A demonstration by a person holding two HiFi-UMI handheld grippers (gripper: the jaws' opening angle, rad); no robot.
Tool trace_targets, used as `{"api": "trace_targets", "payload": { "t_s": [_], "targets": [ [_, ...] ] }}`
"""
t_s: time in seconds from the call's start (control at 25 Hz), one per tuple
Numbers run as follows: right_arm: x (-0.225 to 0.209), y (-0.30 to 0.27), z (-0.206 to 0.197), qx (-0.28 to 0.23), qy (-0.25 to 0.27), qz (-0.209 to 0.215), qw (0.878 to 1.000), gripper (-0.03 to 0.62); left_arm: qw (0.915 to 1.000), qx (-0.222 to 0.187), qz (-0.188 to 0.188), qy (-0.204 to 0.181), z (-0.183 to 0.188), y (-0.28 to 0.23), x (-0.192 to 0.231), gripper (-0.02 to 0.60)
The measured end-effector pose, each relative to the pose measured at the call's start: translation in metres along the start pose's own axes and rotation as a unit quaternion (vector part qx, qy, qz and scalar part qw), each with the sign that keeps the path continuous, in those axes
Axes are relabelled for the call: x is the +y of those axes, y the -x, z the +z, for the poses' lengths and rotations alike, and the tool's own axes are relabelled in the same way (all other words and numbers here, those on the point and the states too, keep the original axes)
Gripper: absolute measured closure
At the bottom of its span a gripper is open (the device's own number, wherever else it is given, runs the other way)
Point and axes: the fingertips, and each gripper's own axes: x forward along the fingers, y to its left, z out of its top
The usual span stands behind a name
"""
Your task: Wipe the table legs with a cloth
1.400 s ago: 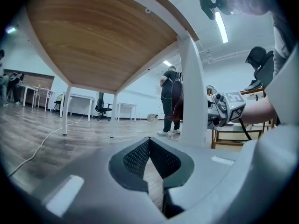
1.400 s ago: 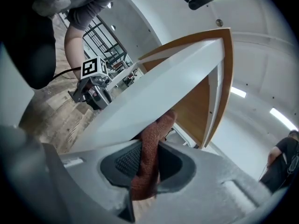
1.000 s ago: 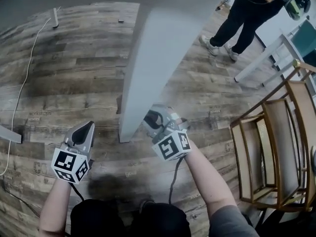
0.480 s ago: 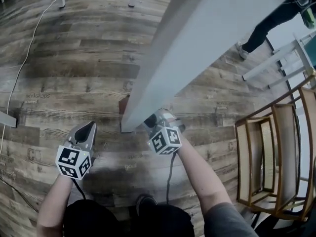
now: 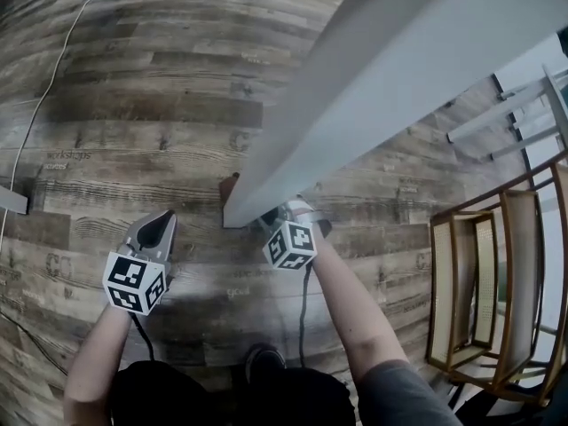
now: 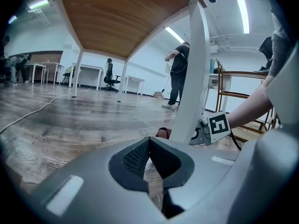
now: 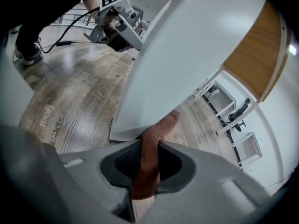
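A wooden chair stands on the plank floor (a white cable trails across it)

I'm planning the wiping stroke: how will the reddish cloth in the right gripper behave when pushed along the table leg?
Likely floppy: the cloth bends over where it meets the table leg. Probably light and compressible, since the right gripper pinches it thin.

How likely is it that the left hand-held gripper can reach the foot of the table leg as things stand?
Probably yes: only bare floor lies between the left hand-held gripper and the table leg; the right hand-held gripper, clamping the cloth, is at its other side.
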Motion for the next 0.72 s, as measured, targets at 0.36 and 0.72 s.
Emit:
{"api": "trace_targets", "payload": {
  "t_s": [0.36, 0.72],
  "targets": [
    [0.008, -0.011, -0.021, 0.040, -0.037, -0.001, 0.999, 0.531, 0.9998, 0.014, -0.011, 0.003, -0.012, -0.003, -0.005, 0.563],
    [-0.046, 0.054, -0.016, -0.025, -0.221, -0.105, 0.969, 0.531, 0.9994, -0.029, 0.001, 0.019, 0.033, 0.003, 0.009, 0.563]
  ]
}}
